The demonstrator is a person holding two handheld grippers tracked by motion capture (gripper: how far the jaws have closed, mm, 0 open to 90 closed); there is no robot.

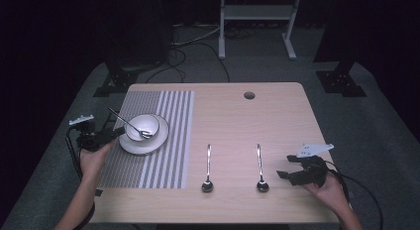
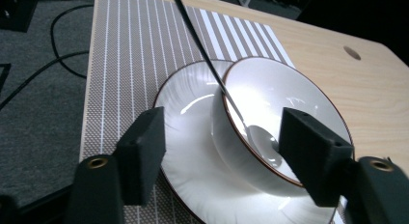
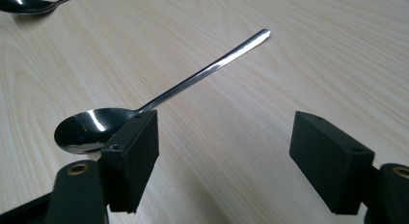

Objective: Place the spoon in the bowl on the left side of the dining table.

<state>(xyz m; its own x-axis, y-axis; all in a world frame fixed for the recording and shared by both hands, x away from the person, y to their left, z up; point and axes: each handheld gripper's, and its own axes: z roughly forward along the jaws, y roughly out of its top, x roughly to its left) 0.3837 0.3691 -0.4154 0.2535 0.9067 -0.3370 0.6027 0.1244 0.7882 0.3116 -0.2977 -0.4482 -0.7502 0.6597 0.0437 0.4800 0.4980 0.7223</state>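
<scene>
A white bowl (image 1: 151,122) sits on a white plate (image 1: 154,145) on the striped placemat (image 1: 168,141). A steel spoon (image 1: 123,119) leans in the bowl, its handle pointing up and left. My left gripper (image 1: 119,132) is open at the plate's left edge. In the left gripper view its jaws frame the bowl (image 2: 289,98), the plate (image 2: 188,151) and the spoon handle (image 2: 202,55) without touching them. Two more spoons (image 1: 208,168) (image 1: 259,165) lie on the bare wood. My right gripper (image 1: 286,166) is open just right of the nearer spoon (image 3: 193,84), with nothing between its jaws.
The wooden table (image 1: 277,121) has a round cable hole (image 1: 249,95) near its far edge. The placemat (image 2: 125,50) covers the left third. A white frame (image 1: 257,22) and cables stand on the floor beyond the table. The second spoon's bowl (image 3: 29,4) lies farther left.
</scene>
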